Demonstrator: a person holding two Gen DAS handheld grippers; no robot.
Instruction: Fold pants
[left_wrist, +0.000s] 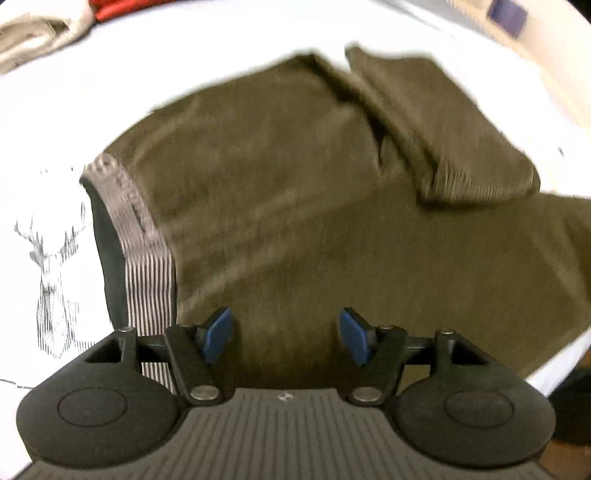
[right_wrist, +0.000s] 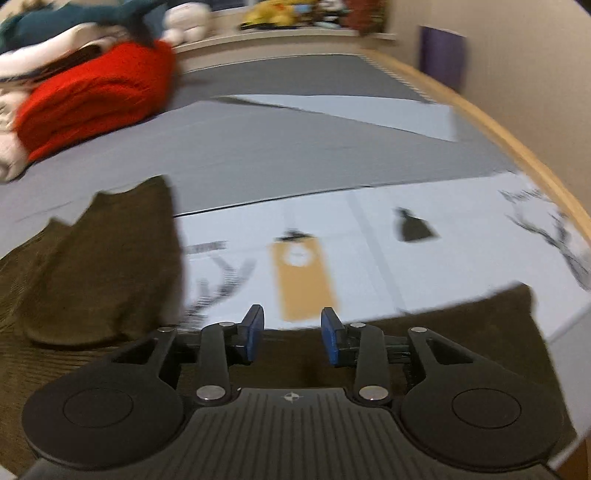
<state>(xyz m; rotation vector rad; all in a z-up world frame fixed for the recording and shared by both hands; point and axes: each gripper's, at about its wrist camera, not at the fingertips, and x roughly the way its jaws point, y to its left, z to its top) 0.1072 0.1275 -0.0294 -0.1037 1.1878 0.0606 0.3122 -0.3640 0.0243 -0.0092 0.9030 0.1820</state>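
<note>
Hovering my left gripper (left_wrist: 286, 334) over the olive pants (left_wrist: 314, 206), I hold its blue pads (left_wrist: 218, 334) well apart with only cloth beneath them and nothing pinched. The pants lie spread across a white printed sheet (left_wrist: 55, 122), their striped waistband (left_wrist: 147, 258) at the left where a deer drawing (left_wrist: 51, 280) shows on the sheet, and one leg (left_wrist: 443, 129) is already thrown back across the body toward the far right. I judge that this gripper sits near the waist to steady or pick up the next edge. From my right gripper (right_wrist: 291, 334), whose pads stand partly apart and empty, the folded-over leg (right_wrist: 107, 266) rises as a hump at the near left, with more olive fabric running under the fingers. Beyond lie a tan tag (right_wrist: 303, 280) on the sheet and a red garment (right_wrist: 96, 99) heaped far left, set aside, I reckon, from the folding area.
</note>
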